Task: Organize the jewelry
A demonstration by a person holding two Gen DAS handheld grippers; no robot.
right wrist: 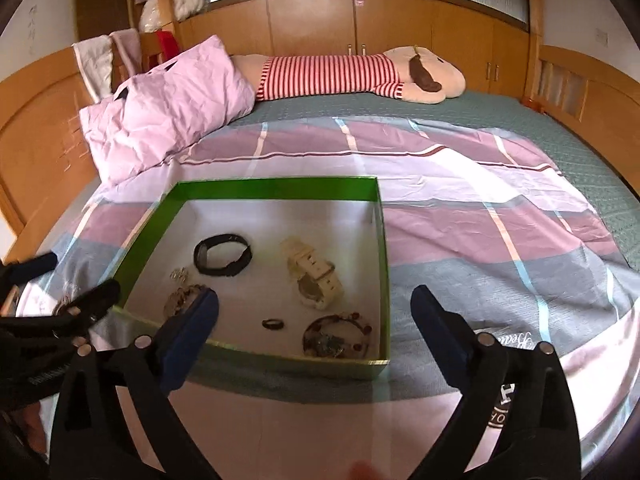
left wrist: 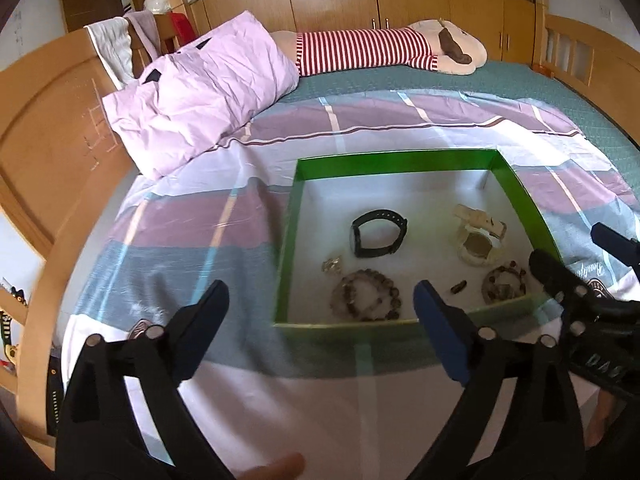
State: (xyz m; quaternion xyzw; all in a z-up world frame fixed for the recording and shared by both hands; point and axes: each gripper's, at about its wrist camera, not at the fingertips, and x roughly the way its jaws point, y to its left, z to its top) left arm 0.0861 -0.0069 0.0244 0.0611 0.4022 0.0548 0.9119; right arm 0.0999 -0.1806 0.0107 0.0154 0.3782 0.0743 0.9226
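In your left wrist view, your left gripper (left wrist: pixel 320 300) is spread wide with nothing between its blue pads, low centre of the frame. Just beyond it sits the green box (left wrist: pixel 396 156), holding a black watch (left wrist: pixel 378 234), a cream watch (left wrist: pixel 478 236) and a beaded bracelet (left wrist: pixel 366 296).

In your right wrist view, your right gripper (right wrist: pixel 314 306) also gapes empty at lower centre. The green box (right wrist: pixel 276 188) lies centre-left on the striped bedsheet (right wrist: pixel 480 220).
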